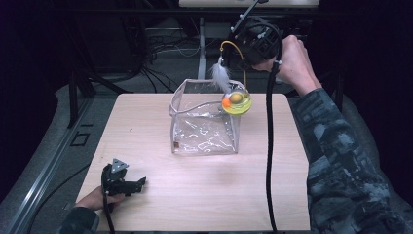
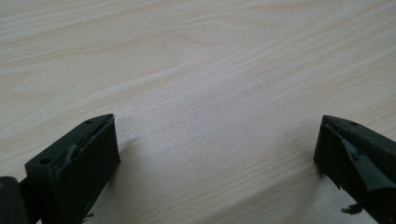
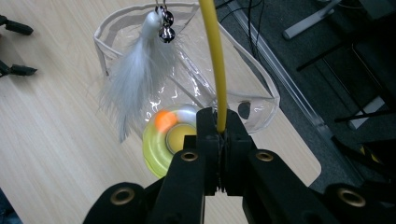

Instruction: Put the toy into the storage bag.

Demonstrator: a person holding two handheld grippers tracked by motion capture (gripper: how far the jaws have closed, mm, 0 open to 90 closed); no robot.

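The right gripper [image 3: 219, 133] has its jaws pressed together on the thin yellow wand [image 3: 215, 60] of a cat toy, pinching it just above the toy's round yellow base [image 3: 161, 144]. In the high view the right hand [image 1: 290, 61] holds this gripper raised beyond the far edge of the table [image 1: 204, 195], forearm in a camouflage sleeve [image 1: 336, 161] reaching up along the table's right side. The wand arcs over from the jaws, and a white feather [image 3: 133, 81] with small bells [image 3: 166, 25] hangs from its end beside them. The base, with an orange ball [image 3: 164, 120] in it, hangs under the jaws at the far right corner of the clear plastic bag [image 1: 204, 126], at its rim. The left gripper [image 1: 139, 184], well apart at the near left corner, rests low over the wood with jaws spread, nothing between them, the left hand [image 1: 95, 199] behind it.
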